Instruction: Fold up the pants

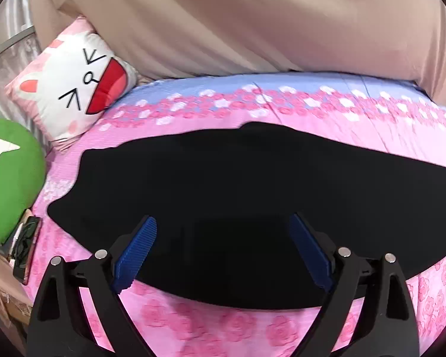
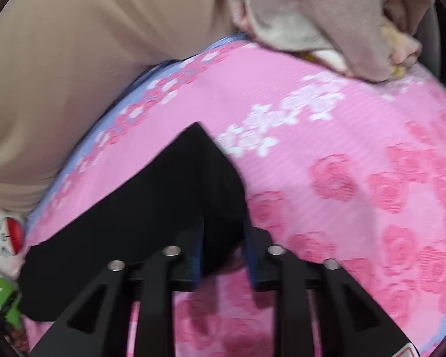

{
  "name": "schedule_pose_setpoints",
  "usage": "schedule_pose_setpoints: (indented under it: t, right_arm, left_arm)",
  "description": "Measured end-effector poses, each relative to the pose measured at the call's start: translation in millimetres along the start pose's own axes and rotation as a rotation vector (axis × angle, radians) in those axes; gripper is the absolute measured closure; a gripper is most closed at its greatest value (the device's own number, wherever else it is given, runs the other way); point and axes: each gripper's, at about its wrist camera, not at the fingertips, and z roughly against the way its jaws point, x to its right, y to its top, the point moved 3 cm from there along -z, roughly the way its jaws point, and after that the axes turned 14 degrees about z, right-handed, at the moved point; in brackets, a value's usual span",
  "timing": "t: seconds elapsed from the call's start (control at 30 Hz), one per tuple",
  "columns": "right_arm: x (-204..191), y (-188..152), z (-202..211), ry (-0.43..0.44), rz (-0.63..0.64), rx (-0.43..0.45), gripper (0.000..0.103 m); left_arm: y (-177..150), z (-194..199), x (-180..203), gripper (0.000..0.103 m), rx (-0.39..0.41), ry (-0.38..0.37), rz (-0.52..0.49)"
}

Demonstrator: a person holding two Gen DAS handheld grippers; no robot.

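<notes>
The black pants (image 1: 223,196) are seen laid flat on the bed (image 1: 229,324), which is covered by a pink sheet printed with roses and a lilac band along its far edge. In the left wrist view the pants are spread across the middle of the bed as one long dark shape, the near edge running just beyond the near edge of the bed. The left gripper (image 1: 224,223) is held wide open over the near part of the pants; its blue ribbed pads (image 1: 136,253) are well apart and nothing is gripped between them. Whether the pads touch the cloth cannot be told. In the right wrist view one end of the pants (image 2: 151,208) is shown with a pointed corner directed toward the far side of the bed. The right gripper (image 2: 223,226) is narrowed, with a fold of the black cloth bunched between its two fingers; the jaws appear closed on that fold, though the picture is blurred. A cat-face pillow (image 1: 74,89) and a green plush toy (image 1: 9,178) are noted at the far left corner of the bed, beside a dark object at the left edge that is too small to identify. A beige curtain (image 1: 238,20) hangs behind the far edge, and a heap of beige clothes (image 2: 327,15) is seen at the far right corner.
</notes>
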Motion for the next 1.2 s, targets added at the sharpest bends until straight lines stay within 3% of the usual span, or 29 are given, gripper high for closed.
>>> schedule_pose_setpoints:
  t: [0.13,0.3,0.43,0.63,0.73,0.83,0.97,1.1,1.2]
  right_arm:
    - [-42,15,23,0.021,0.077,0.084,0.085]
    - [-159,30,45,0.142,0.286,0.139,0.085]
    - [-275,10,25,0.290,0.469,0.077,0.084]
    - [-379,-57,-39,0.377,0.651,-0.099,0.082]
    - [-390,-85,-58,0.328,0.716,-0.136,0.077]
    - [-398,-96,-46,0.329,0.761,-0.101,0.058]
    - [-385,-87,-12,0.342,0.749,-0.052,0.052]
    - [-319,-73,30,0.261,0.624,0.029,0.050]
    - [-260,-69,37,0.162,0.495,0.013,0.048]
  left_arm:
    - [-8,-9,4,0.014,-0.020,0.005,-0.004]
    - [-12,-14,-14,0.014,-0.041,0.000,0.035]
    - [-15,-13,-39,0.014,-0.039,0.011,0.067]
    - [-18,-7,-82,0.014,-0.038,0.033,0.118]
    - [-20,-6,-96,0.014,-0.036,0.038,0.135]
    - [-23,-6,-101,0.014,-0.039,0.029,0.144]
    - [-27,-6,-94,0.014,-0.053,-0.008,0.143]
    - [-30,0,-73,0.013,-0.075,-0.093,0.131]
    - [-32,5,-52,0.013,-0.083,-0.146,0.102]
